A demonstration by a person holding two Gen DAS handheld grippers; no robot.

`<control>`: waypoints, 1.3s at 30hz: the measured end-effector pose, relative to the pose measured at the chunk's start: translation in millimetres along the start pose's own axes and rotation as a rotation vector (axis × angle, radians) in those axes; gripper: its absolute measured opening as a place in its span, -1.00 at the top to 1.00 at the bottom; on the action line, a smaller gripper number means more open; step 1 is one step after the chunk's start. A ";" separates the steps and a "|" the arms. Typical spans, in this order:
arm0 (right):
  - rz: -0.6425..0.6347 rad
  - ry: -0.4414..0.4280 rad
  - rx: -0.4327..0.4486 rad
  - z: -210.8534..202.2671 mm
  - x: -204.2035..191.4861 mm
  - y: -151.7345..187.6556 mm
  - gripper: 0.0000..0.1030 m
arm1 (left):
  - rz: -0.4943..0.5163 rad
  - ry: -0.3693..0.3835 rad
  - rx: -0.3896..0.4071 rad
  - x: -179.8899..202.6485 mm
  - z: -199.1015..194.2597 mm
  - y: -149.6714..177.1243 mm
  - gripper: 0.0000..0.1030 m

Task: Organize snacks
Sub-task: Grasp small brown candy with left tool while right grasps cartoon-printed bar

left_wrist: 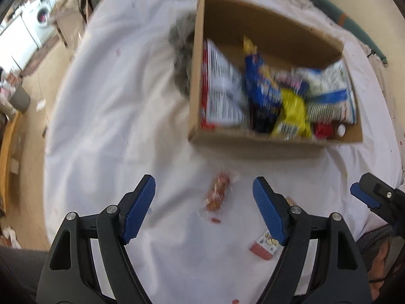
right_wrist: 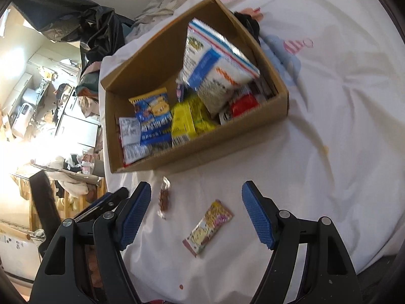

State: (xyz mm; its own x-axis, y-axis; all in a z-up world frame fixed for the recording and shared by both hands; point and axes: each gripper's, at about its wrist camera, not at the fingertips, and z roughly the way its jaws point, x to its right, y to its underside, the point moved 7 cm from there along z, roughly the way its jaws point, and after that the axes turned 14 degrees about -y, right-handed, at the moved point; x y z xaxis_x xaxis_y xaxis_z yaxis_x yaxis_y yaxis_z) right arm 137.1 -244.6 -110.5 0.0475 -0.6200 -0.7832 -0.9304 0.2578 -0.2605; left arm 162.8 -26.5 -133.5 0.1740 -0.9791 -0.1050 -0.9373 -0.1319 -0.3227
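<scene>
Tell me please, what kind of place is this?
Probably a home, likely a bedroom in a small flat. A cardboard box of snacks sits on a white sheet that looks like bedding, a washing machine stands in the background, and clothes and clutter lie around.

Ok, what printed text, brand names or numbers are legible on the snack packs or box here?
None can be read.
Packets in the cardboard box: print blurred by motion.
Flat pink-and-yellow packet on the sheet: lettering too blurred.
Clear pack of brown snacks: no readable label.
</scene>
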 end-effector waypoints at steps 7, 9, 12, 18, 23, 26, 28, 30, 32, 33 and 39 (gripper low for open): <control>-0.002 0.014 -0.018 7.7 0.9 4.9 -0.49 | 0.092 -0.100 -0.081 14.6 40.6 13.0 -0.49; -0.004 0.019 -0.016 7.5 1.5 3.9 -0.49 | 0.111 -0.125 -0.086 16.2 48.8 16.1 -0.48; 0.002 0.019 -0.013 6.8 3.6 4.3 -0.50 | 0.119 -0.128 -0.077 18.6 52.0 16.3 0.32; 0.005 0.032 -0.005 3.2 7.2 4.0 -0.49 | 0.112 -0.071 -0.106 13.8 36.6 22.4 0.80; 0.053 0.002 -0.020 3.0 14.4 12.5 -0.49 | 0.073 -0.048 -0.056 -7.0 0.4 23.5 0.80; 0.083 -0.008 -0.044 7.7 18.9 26.6 -0.49 | 0.050 -0.053 -0.020 -15.3 -14.0 31.7 0.80; 0.116 -0.025 -0.071 13.8 21.6 38.2 -0.49 | 0.037 -0.057 -0.015 -21.0 -17.2 36.6 0.80; 0.159 -0.034 -0.113 25.1 26.1 53.7 -0.49 | 0.000 -0.045 -0.028 -29.7 -17.3 40.0 0.79; 0.189 -0.024 -0.150 38.4 28.2 66.5 -0.49 | -0.037 -0.028 -0.042 -34.1 -14.1 37.5 0.79; 0.201 -0.022 -0.157 43.8 27.6 71.0 -0.49 | -0.057 -0.025 -0.044 -35.7 -13.8 35.7 0.79; 0.209 0.087 -0.161 75.4 25.6 76.9 -0.43 | -0.159 -0.009 -0.040 -44.9 -22.4 33.2 0.79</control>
State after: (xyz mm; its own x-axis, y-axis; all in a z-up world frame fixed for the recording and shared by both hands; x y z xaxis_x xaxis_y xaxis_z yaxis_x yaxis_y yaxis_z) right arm 94.2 -184.8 -193.1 -0.1765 -0.6290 -0.7571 -0.9628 0.2703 -0.0001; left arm 117.1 9.6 -118.5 0.3235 -0.9441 -0.0640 -0.9089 -0.2912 -0.2985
